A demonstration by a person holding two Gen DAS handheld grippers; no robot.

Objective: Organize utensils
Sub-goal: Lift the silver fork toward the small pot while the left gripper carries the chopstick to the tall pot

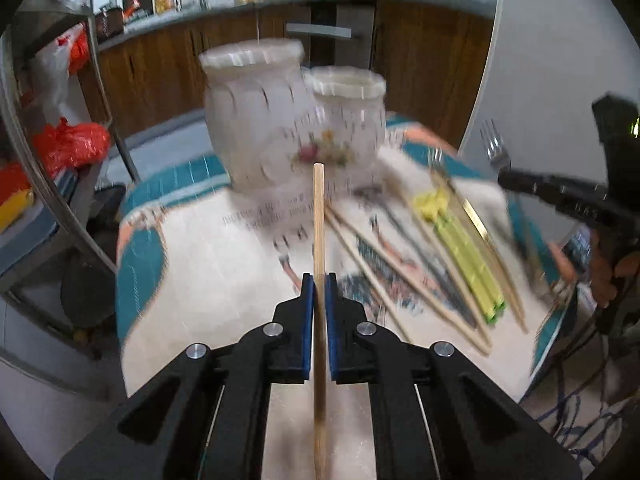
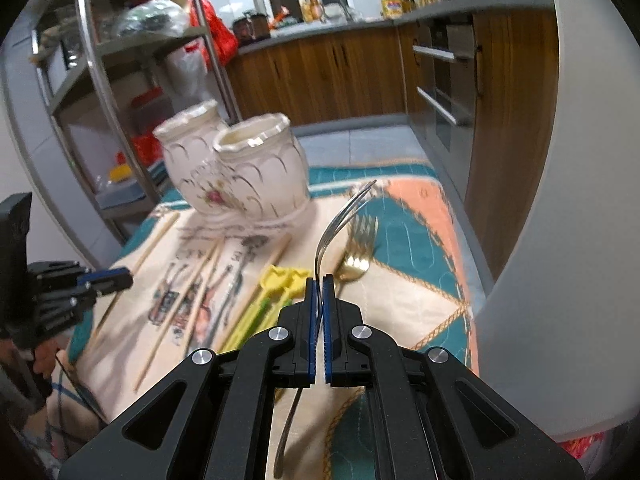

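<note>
Glossy ceramic jars (image 2: 236,168), wooden chopstick (image 1: 319,220), shiny metal fork (image 2: 336,228).

Wooden kitchen cabinets (image 2: 320,76), grey countertop (image 2: 332,26), metal shelving rack (image 2: 100,68).

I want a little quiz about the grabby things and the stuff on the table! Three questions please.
1. True or false: the left hand-held gripper is shut on a wooden chopstick.
2. What does the right hand-held gripper hold? A) spoon B) silver fork C) knife
3. Fill in: the two white holders have ____ painted on them.

Key:
1. True.
2. B. A gold fork lies on the cloth behind it.
3. Flowers.
</note>
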